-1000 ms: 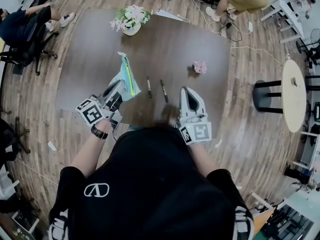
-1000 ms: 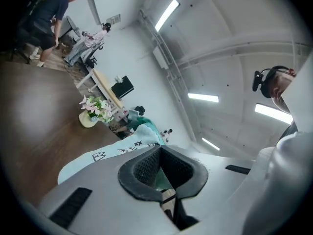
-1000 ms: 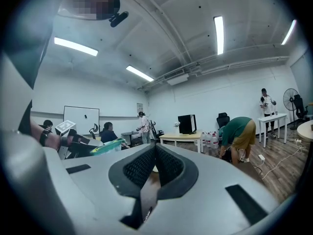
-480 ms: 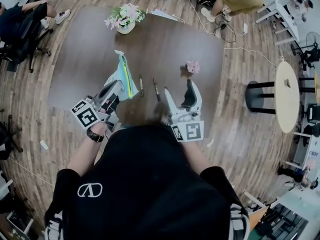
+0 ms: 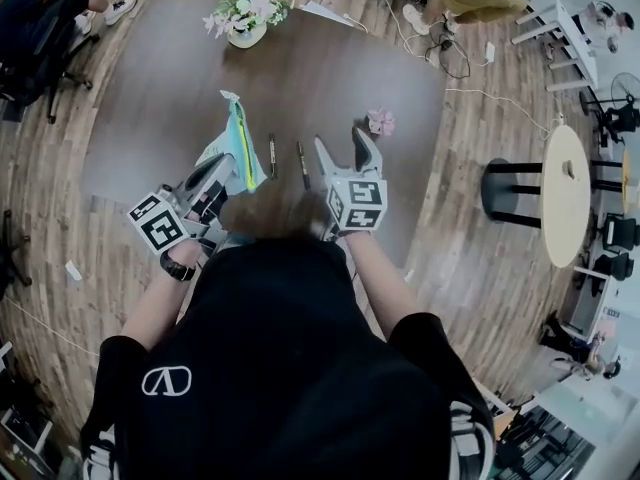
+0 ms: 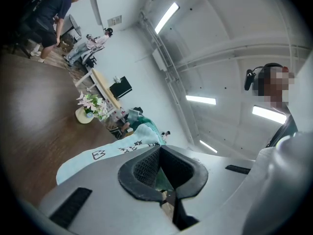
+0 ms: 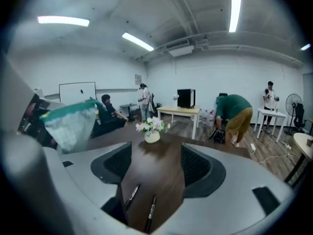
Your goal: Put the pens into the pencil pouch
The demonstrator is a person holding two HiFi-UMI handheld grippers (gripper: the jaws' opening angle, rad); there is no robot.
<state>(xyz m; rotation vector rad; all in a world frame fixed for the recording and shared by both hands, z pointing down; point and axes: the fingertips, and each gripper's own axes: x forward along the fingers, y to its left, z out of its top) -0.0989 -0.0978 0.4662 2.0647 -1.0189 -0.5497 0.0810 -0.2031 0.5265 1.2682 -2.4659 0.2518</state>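
Wood-plank flooring surrounds a dark brown rectangular desk (image 5: 300,78), at whose far edge a white vase of pale flowers (image 5: 240,18) is set, with a small pink flower ornament (image 5: 380,121) nearer the right side. Both forearms are stretched forward from a black-shirted body. The left arm is angled outward and its left tool (image 5: 226,164) is held about level, while the right tool (image 5: 342,148) is tipped downward toward the desk top. The left tool is pressed together, and in the left gripper view a fold of the light blue fabric pencil pouch (image 5: 238,138) is seen pinched in it. The rest of the pouch is held up off the desk, with its yellow-green zip running along the side toward the pens. The right tool is spread wide, its jaws having just been opening, and nothing is gripped by it. Two slim pens are laid side by side on the desk between the two tools: the left black pen (image 5: 272,156) just beside the hanging pouch, the right black pen (image 5: 303,165) just left of the right tool's nearer jaw. In the right gripper view both pens are framed low and close in the gap between the spread jaws, untouched by the tool, and the pouch is seen raised at the upper left.
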